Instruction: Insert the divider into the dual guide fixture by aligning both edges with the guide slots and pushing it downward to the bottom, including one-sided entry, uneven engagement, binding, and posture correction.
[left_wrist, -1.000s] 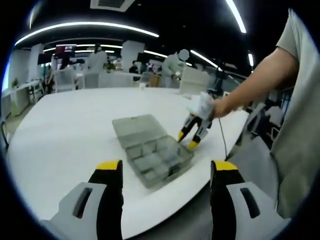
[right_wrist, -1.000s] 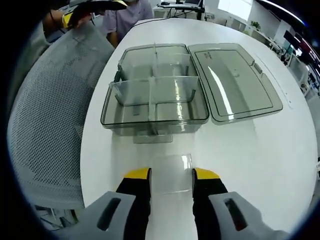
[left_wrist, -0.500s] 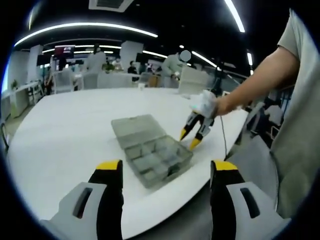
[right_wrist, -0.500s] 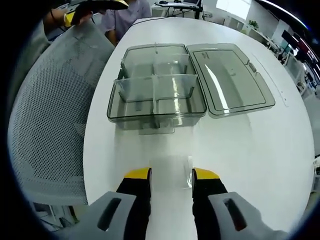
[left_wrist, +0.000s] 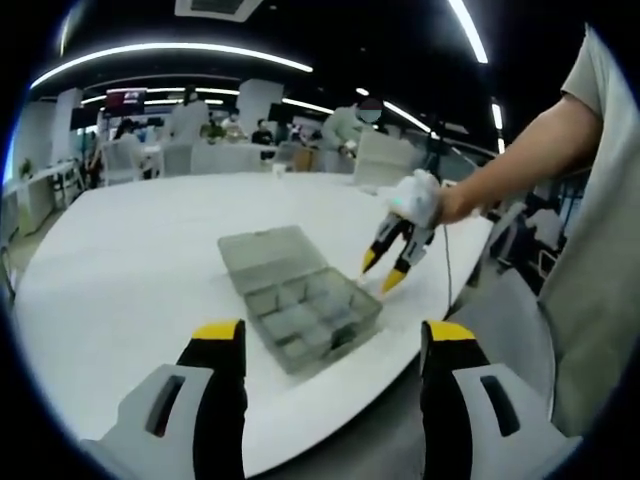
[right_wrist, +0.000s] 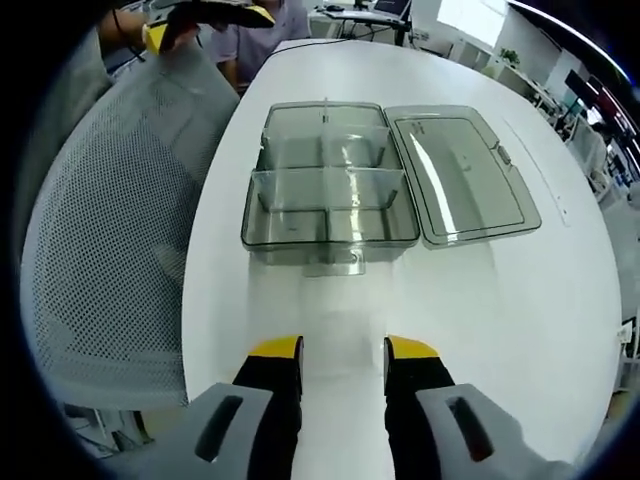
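The left gripper view looks low across the round white table (left_wrist: 120, 270) from its near edge, well back from the clear grey plastic compartment box (left_wrist: 298, 305); the right gripper view looks steeply down on that box (right_wrist: 330, 195) from nearer, both sharing it

On the table (right_wrist: 520, 300), the compartment box (right_wrist: 328, 205) sits with its open lid (right_wrist: 465, 175) lying flat alongside, near the edge where a mesh chair (right_wrist: 110, 230) stands.
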